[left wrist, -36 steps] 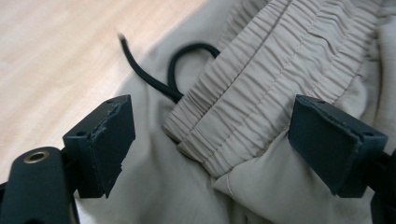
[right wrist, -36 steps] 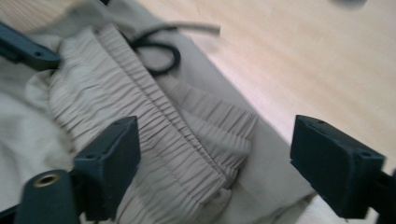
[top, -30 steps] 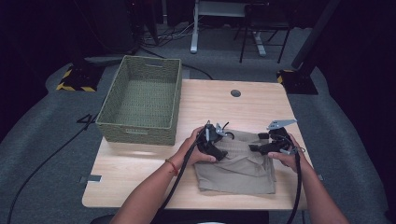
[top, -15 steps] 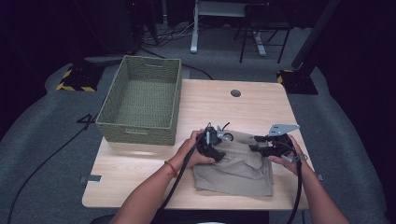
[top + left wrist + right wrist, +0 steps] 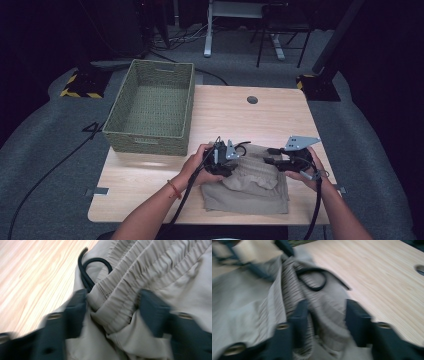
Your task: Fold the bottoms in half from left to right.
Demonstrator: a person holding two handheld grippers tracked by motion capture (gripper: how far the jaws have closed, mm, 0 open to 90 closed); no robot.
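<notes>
Two black two-jaw grippers work the same garment. Between the jaws of the left gripper a bunched ridge of elastic waistband sits; the jaws stand apart with cloth between them, and the blur keeps me from telling whether they actually press it. Just beyond the left jaw tip lies a loop of dark drawstring cord, and past that, bare wood. The right gripper likewise straddles a raised fold of the same cloth, its jaws spread around it rather than visibly clamped; ahead of its tips the cord loop shows again, and off its right jaw the pale wooden table runs out toward a round cable hole.

From above, both tools meet at the far edge of the beige, elastic-waisted pair of shorts, the left gripper at the waistband's left end, the right gripper at its right end, each held in one of the person's hands. The shorts lie crumpled on the near part of the table, spreading back from the tools toward the person. Beyond the left tool and well apart stands an olive woven rectangular basket, with nothing in it.

As I judge it, the work is early: the waistband is being taken up at both ends, the garment is neither neatly folded nor lifted, and any move to the basket remains undone.
</notes>
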